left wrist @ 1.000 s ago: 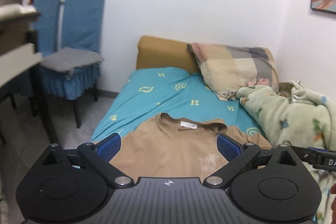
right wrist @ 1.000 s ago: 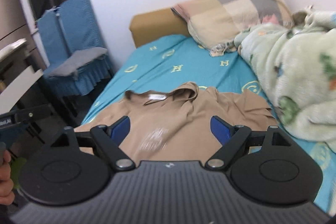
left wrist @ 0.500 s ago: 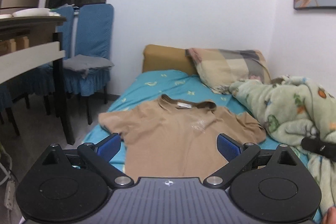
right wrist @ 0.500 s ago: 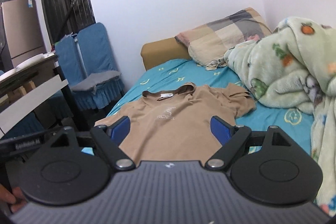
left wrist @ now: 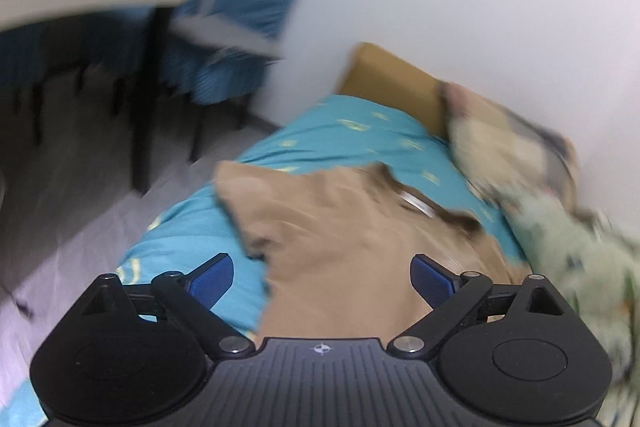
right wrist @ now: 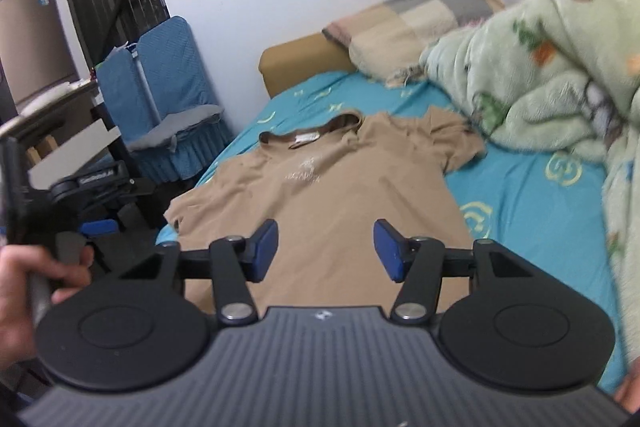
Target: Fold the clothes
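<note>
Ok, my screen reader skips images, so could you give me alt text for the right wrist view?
A tan short-sleeved T-shirt lies spread flat on a teal patterned bedsheet, with the open right gripper above its lower half. A green fleece blanket is heaped to the right.

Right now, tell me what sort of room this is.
Most likely a small bedroom: a bed with a teal sheet, a pillow and a rumpled blanket, with a tan shirt laid flat on it for folding.

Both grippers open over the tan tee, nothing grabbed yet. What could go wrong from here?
1. The t-shirt's near sleeve lies at the bed's edge; a tug might slide it off.
2. The green blanket nearly meets the other sleeve and could snag.
3. The left gripper's view is motion-blurred, so aim may be off.
</note>
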Demonstrator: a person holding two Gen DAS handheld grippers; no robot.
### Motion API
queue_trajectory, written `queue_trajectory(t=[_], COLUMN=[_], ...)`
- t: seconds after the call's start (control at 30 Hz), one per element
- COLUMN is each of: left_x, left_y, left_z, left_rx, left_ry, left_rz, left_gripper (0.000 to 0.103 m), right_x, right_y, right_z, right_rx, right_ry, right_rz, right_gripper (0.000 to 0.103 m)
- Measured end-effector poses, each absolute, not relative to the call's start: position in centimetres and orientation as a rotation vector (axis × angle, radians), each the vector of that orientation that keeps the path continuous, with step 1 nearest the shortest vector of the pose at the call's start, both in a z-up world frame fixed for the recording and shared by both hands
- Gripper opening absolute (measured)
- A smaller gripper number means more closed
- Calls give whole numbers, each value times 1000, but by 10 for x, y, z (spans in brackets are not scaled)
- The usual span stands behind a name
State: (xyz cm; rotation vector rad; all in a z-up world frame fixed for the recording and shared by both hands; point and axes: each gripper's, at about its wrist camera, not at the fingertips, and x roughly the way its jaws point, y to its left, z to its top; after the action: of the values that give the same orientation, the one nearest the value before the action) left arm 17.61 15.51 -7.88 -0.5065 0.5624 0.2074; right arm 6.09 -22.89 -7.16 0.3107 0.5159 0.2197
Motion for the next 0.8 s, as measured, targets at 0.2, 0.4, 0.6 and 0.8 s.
queue_trajectory(t=[0.2, 0.4, 0.6, 0.8], left_x=[210, 228, 246, 274], left_y=[218, 234, 229, 217], left_z=[-133, -171, -187, -194], left_rx=[-781, -986, -1059, -1034], left_ry=[560, 559, 606, 572], left_rz=[334, 234, 141, 168], left_gripper=[77, 62, 64, 65], right_x=[90, 120, 133, 131], right_y=[-231, -226, -221, -218], right_z=[-92, -119, -129, -131], right_rx=[401, 412, 420, 395], right_ry=[572, 631, 659, 661], right_rz=[197, 179, 170, 169], right_gripper=[64, 64, 64, 64])
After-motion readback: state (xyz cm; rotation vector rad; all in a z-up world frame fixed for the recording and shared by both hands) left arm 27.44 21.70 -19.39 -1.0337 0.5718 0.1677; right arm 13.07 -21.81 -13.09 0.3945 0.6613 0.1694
